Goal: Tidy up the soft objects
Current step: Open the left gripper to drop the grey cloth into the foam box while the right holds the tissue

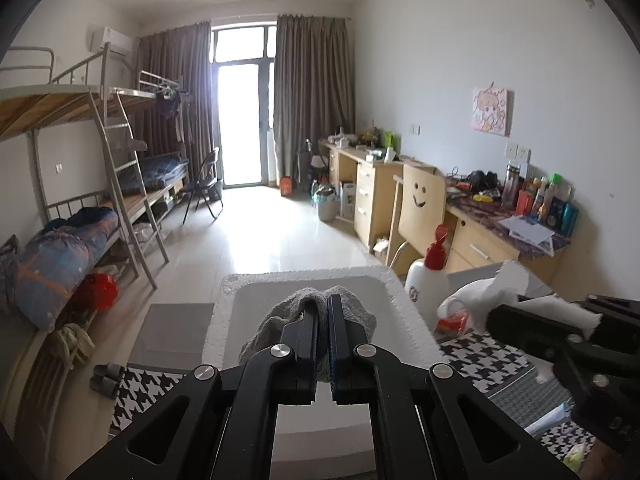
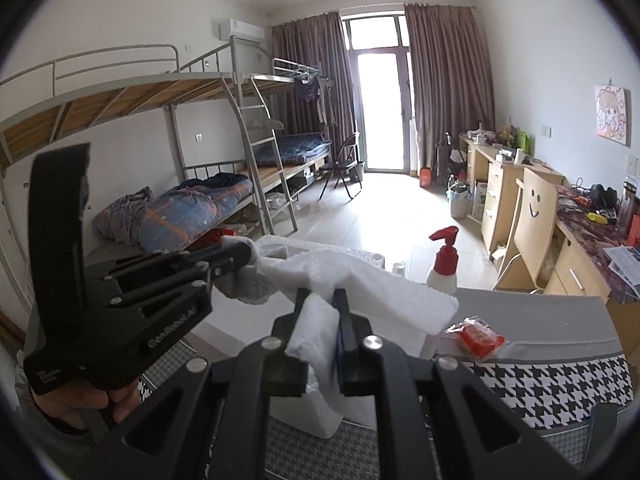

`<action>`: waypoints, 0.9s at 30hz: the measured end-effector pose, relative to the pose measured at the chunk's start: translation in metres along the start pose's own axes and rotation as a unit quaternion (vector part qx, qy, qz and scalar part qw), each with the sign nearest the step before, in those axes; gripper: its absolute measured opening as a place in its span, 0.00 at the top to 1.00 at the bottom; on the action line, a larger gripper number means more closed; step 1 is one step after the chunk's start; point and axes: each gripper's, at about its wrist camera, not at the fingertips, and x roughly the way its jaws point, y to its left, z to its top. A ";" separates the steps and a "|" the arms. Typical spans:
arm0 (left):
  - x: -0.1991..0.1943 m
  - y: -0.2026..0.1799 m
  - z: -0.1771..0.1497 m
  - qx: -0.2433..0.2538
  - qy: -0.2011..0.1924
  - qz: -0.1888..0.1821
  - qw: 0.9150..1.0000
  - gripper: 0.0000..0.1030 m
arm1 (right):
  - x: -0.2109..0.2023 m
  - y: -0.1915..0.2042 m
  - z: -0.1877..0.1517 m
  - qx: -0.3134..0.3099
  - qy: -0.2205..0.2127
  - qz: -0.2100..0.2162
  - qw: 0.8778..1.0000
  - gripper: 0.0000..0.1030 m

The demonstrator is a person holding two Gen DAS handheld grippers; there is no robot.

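You hold a grey cloth (image 1: 316,318) clamped in the left gripper (image 1: 322,334), above the white foam box (image 1: 400,292), while your right gripper (image 2: 322,320) pinches a white towel (image 2: 360,280): both limp, light, best gripped at bunched folds.

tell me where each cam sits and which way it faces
Left wrist: on the left gripper, facing the balcony door; its jaws pinch a grey cloth over a white foam box.
Right wrist: on the right gripper, same facing; it clamps a white cloth; a hand shows.
Shared: pump bottle, both grippers.
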 end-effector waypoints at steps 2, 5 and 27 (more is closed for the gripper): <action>0.005 0.003 -0.001 -0.004 0.015 -0.005 1.000 0.89 | 0.001 0.000 0.000 0.000 0.002 -0.001 1.000 0.87; 0.004 0.007 -0.002 -0.007 0.018 -0.003 1.000 0.52 | 0.003 0.001 0.002 0.001 0.004 -0.004 1.000 0.87; -0.038 0.044 -0.002 -0.033 -0.049 0.059 0.996 0.01 | 0.020 0.022 0.011 -0.013 0.016 0.009 1.000 0.87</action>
